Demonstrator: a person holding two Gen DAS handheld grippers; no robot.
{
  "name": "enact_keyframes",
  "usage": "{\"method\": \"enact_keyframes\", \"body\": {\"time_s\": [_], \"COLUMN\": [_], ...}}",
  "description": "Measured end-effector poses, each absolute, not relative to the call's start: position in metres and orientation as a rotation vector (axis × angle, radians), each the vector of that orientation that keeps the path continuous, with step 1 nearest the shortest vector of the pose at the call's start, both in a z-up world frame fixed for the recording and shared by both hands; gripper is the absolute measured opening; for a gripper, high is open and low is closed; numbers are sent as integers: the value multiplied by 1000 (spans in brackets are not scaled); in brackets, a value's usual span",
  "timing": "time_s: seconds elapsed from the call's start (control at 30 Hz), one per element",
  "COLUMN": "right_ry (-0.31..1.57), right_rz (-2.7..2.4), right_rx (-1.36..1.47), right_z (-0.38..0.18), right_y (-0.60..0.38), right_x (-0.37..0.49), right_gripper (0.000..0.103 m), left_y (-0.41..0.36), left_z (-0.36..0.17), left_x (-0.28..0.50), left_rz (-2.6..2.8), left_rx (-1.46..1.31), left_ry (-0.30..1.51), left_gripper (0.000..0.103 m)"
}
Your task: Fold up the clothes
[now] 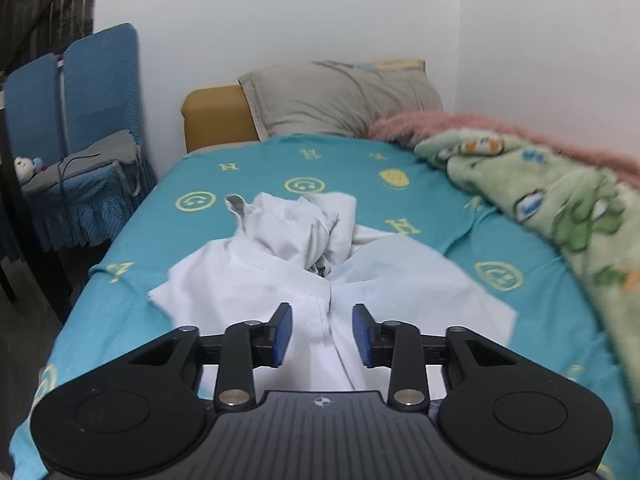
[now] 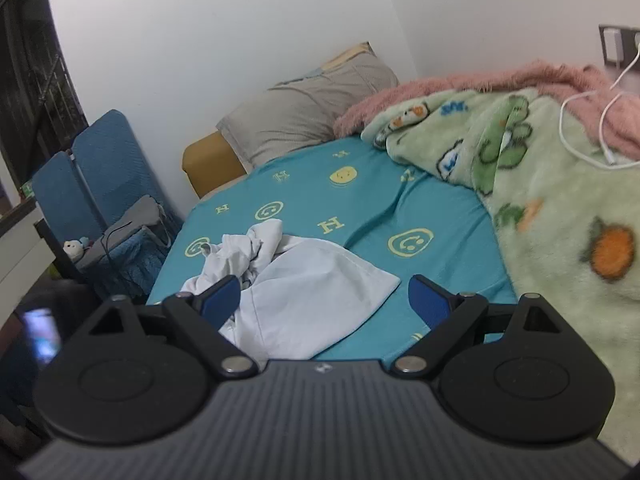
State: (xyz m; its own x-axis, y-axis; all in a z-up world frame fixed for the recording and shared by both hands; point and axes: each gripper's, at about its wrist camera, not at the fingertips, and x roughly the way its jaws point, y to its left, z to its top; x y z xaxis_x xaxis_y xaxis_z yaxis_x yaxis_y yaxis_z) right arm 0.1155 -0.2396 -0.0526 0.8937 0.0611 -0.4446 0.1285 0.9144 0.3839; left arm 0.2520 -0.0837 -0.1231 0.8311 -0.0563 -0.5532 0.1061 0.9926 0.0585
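The crumpled white cotton garment (image 1: 320,264) lies on the teal smiley-print bed sheet (image 1: 192,184), its long axis running away toward the grey pillow (image 1: 336,100). The left tongs (image 1: 322,334) hover directly over its near end, partly open, gripping nothing. The right tongs (image 2: 324,300) stand wide open and empty, farther off to the garment's right side.

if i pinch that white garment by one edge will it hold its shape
Probably not: the white garment lies crumpled and bunched on the teal sheet, so it looks thin and floppy. It likely drapes, and sliding it may drag wrinkles along.
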Motion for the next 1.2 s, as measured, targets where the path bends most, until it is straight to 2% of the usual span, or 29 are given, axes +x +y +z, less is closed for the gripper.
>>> {"method": "enact_keyframes", "body": {"time_s": [0.17, 0.2, 0.23, 0.3, 0.5, 0.77, 0.93, 1.2], "right_ry": [513, 525, 539, 568, 561, 515, 530, 568], "right_rz": [-33, -34, -36, -40, -26, 23, 71, 198], "right_rx": [461, 469, 479, 501, 491, 343, 229, 81], "right_z": [-72, -77, -81, -90, -94, -89, -88, -70], "right_y": [-245, -246, -246, -247, -239, -211, -193, -159], "right_x": [141, 145, 149, 156, 154, 129, 111, 128], "right_gripper": [92, 92, 92, 92, 92, 92, 92, 92], "left_y": [-92, -91, -90, -85, -53, 2, 26, 65], "left_z": [-149, -150, -151, -143, -96, -42, -52, -102], "left_x": [292, 295, 296, 289, 228, 122, 91, 108], "left_rz": [-20, -17, -15, -22, -40, -62, -53, 5], "left_rx": [132, 128, 133, 127, 28, -177, -308, -591], "left_ry": [592, 589, 581, 555, 477, 453, 505, 684], "left_gripper": [41, 30, 9, 7, 5, 5, 5, 6]}}
